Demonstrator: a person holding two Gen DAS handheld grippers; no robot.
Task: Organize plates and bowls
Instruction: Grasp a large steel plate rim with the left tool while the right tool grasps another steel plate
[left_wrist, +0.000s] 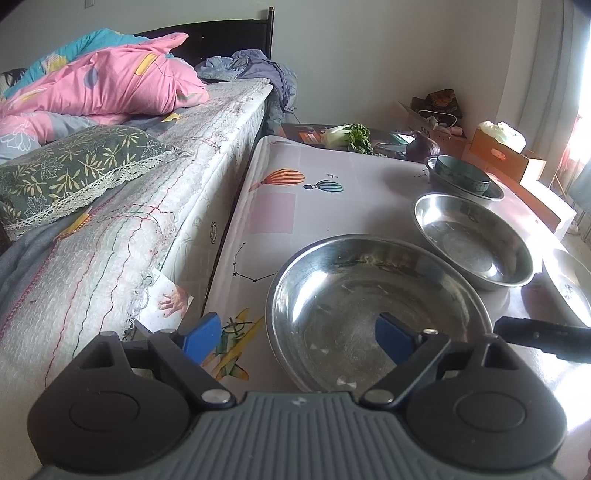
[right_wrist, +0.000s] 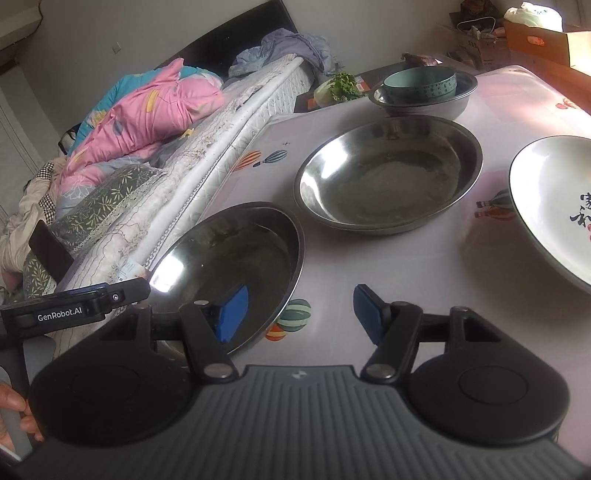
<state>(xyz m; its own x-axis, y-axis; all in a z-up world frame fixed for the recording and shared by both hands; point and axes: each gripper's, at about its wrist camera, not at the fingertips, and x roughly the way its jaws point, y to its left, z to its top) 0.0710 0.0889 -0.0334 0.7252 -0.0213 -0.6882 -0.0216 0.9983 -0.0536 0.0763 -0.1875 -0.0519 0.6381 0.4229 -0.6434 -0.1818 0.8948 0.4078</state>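
Nearest steel plate (left_wrist: 373, 314) sits at the table's (left_wrist: 332, 206) front left, beside the bed (left_wrist: 155, 206); second steel plate (left_wrist: 472, 240) just behind it, white plate (right_wrist: 554, 206) to the right, green bowl (right_wrist: 419, 86) in a steel dish (right_wrist: 458, 99) at the back. Left gripper (left_wrist: 301, 339) wide open, straddling the left rim, holding nothing. Right gripper (right_wrist: 299, 314) partly open, straddling the right rim, pads not pressing. Judgement: close both on the rim evenly, lift level, nest into second plate; one-sided grip risks tipping
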